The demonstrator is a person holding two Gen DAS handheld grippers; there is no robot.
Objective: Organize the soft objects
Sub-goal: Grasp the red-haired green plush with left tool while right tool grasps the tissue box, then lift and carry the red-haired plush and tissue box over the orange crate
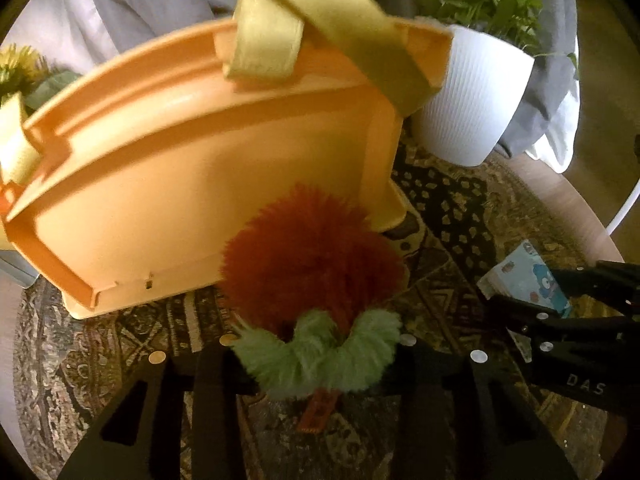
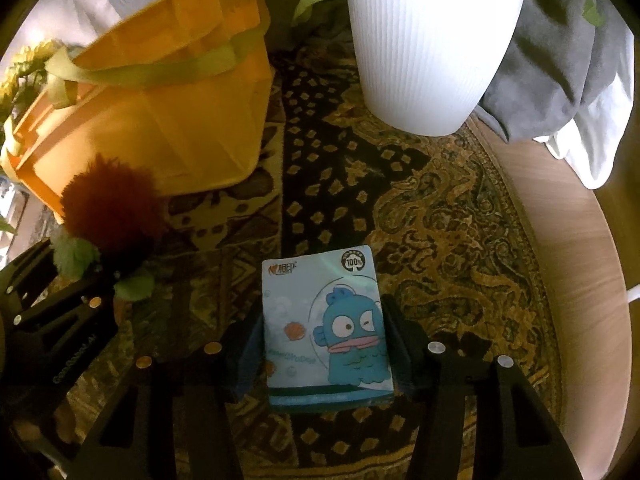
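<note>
Tissue pack (image 2: 326, 328) artwork, right view only

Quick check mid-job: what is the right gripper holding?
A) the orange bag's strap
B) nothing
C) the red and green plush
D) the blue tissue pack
D: the right gripper is closed on the blue tissue pack, its fingers pressing both sides; the red and green plush is in the left gripper, in front of the orange bag.

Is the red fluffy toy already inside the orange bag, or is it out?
Out. The left gripper holds the red fluffy toy in front of the orange bag, against its outer wall.
</note>
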